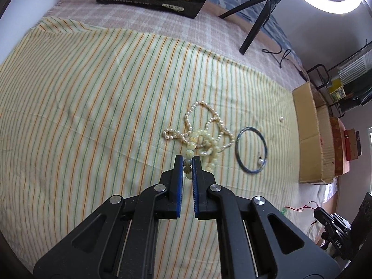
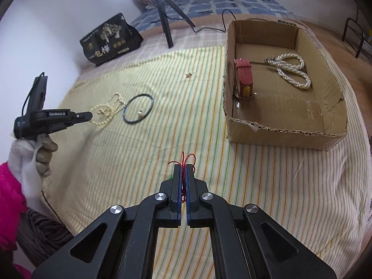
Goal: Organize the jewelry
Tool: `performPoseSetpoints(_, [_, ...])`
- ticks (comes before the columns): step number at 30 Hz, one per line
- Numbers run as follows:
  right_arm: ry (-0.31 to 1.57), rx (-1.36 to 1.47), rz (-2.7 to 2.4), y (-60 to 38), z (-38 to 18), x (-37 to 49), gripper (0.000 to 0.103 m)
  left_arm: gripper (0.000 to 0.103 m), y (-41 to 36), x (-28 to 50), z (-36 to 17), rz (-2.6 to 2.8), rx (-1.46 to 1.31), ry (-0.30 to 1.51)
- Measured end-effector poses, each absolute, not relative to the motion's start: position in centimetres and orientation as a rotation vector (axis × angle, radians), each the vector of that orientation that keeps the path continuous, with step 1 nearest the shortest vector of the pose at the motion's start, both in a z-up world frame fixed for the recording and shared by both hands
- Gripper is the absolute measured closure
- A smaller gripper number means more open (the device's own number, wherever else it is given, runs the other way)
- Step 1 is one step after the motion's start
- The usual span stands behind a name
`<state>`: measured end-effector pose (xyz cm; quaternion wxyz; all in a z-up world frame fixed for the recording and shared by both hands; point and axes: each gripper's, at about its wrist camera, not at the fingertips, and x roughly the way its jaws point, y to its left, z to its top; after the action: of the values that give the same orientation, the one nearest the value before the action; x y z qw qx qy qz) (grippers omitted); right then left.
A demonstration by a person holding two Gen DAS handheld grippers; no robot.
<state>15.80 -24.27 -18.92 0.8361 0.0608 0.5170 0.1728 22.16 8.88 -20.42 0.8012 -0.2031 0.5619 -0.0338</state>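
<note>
My left gripper (image 1: 188, 161) is shut on a strand of pale green beads (image 1: 204, 140), which trails into a heap tangled with a pearl necklace (image 1: 201, 107) on the striped cloth. In the right wrist view the left gripper (image 2: 89, 116) holds that strand (image 2: 102, 121) just off the cloth. My right gripper (image 2: 184, 169) is shut on a thin red cord (image 2: 183, 160), whose loops stick out past the tips. A dark blue bangle (image 1: 240, 162) with a pearl (image 1: 261, 162) lies right of the heap. The cardboard box (image 2: 286, 127) holds a red watch strap (image 2: 244, 79) and a pearl strand (image 2: 293, 69).
A loose pearl earring (image 2: 188, 74) lies on the striped cloth (image 2: 186, 121) between bangle and box. A black printed bag (image 2: 111, 39) and a tripod (image 2: 165, 23) stand at the far edge. A gloved hand (image 2: 44, 153) with a pink sleeve holds the left gripper.
</note>
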Motion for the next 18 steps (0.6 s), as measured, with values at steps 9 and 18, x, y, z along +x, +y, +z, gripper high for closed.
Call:
performPoseSetpoints(9, [1.035,0.144,0.385,-23.9,-16.8,14.7,0.102,0.098,9.0,20.9,-17.7,-0.127,-0.485,1.147])
performPoseSetpoints(18, [0.975,0.153,0.398,-23.8,-14.9,14.1,0.102,0.098,8.2,20.0,-14.9,-0.173,-0.483,1.074])
